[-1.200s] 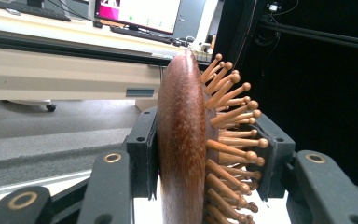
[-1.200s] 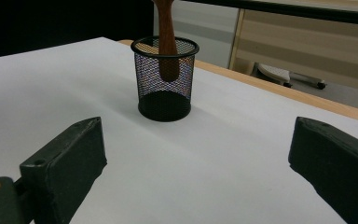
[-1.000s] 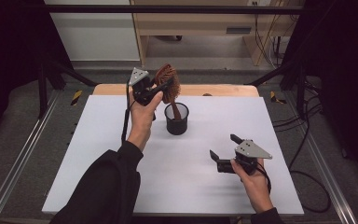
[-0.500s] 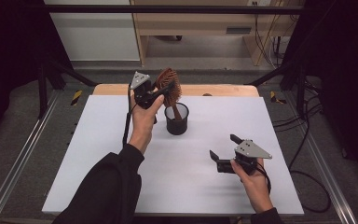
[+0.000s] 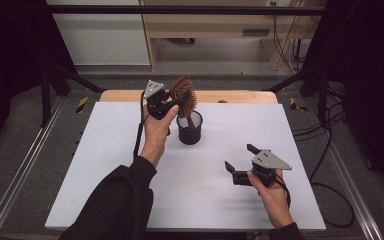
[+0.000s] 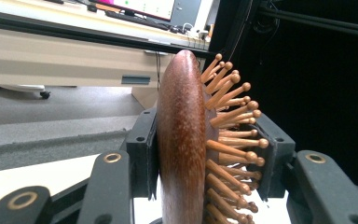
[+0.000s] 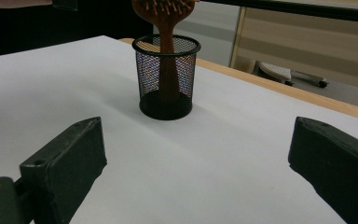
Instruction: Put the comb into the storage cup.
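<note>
A brown wooden hairbrush (image 5: 184, 95) with peg bristles stands upright, its handle (image 7: 168, 60) down inside a black mesh cup (image 5: 190, 131) at the far middle of the white table (image 5: 105, 165). My left gripper (image 5: 179, 102) is shut on the brush head (image 6: 182, 140), one jaw on the smooth back and the other on the bristle side. My right gripper (image 5: 239, 156) rests low at the near right of the table, open with nothing between its jaws. The right gripper (image 7: 198, 158) faces the cup (image 7: 167, 77) from a distance.
The table's wooden far edge (image 5: 240, 96) lies just behind the cup. Metal rails (image 5: 15, 180) run along both sides of the table, and cables (image 5: 330, 150) trail on the floor at the right. A desk (image 5: 210, 30) stands beyond.
My left gripper has carried the hairbrush a little right and down, so the handle sits lower in the cup. The right gripper has not moved.
</note>
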Available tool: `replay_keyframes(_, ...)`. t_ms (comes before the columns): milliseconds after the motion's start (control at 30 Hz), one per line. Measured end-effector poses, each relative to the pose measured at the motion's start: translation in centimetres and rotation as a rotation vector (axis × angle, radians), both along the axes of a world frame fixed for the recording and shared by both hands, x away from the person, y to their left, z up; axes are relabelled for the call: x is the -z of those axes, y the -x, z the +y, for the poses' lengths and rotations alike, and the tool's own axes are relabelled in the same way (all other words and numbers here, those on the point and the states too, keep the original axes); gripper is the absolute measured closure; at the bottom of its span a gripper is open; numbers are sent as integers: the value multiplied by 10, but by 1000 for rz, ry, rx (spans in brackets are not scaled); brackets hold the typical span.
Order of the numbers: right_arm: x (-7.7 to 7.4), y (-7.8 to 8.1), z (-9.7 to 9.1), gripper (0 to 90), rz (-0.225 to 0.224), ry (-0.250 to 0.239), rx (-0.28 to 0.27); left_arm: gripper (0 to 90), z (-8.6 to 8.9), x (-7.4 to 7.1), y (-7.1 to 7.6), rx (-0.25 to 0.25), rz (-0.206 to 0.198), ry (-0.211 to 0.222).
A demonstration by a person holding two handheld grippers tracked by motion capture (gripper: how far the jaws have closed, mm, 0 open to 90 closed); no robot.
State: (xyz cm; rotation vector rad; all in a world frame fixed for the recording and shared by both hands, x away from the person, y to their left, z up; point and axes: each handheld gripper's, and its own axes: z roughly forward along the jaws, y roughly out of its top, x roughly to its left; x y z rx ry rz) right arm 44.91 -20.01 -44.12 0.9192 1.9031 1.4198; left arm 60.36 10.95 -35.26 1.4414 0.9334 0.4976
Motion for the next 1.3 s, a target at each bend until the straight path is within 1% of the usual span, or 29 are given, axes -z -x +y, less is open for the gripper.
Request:
replay_keyframes(67, 0, 0, 0, 42, 0, -1, 0, 510, -1, 1, 0, 0, 1, 5)
replay_keyframes(233, 0, 0, 0, 42, 2, 0, -2, 510, -3, 3, 0, 4, 3, -1)
replay_keyframes(700, 0, 0, 0, 42, 3, 3, -4, 510, -2, 6, -1, 3, 9, 0)
replay_keyframes(1300, 0, 0, 1, 41, 4, 4, -9, 510, -4, 8, 0, 11, 13, 16)
